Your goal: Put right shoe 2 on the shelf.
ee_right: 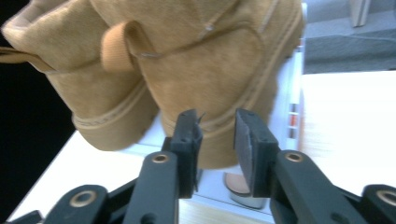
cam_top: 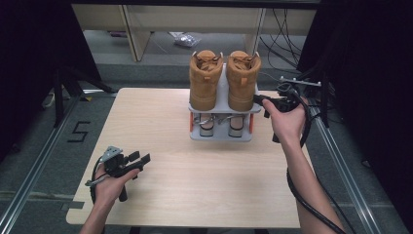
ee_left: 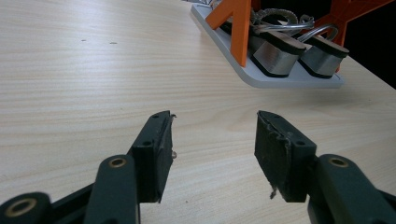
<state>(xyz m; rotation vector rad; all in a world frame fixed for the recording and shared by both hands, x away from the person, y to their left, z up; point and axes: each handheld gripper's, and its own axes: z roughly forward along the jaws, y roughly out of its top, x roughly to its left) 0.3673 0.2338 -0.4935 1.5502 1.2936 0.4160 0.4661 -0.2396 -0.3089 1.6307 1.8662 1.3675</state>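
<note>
We judge the right boot (cam_top: 242,80) light, soft suede; our right hand-held gripper (cam_top: 265,101), jaws parted, nears its firm heel at 3 o'clock.

I worked in what looked like a lab or recording studio rather than a home. My light wooden worktop (cam_top: 160,195) stood on a grey floor (cam_top: 48,161), with black curtains (cam_top: 29,58) hanging at nine and three o'clock. A black number five (cam_top: 78,131) was taped on the floor at nine o'clock, and metal rails (cam_top: 29,180) ran along both sides. At twelve o'clock stood pale wooden furniture (cam_top: 131,29), with loose black cables (cam_top: 285,29) trailing at one o'clock.
</note>
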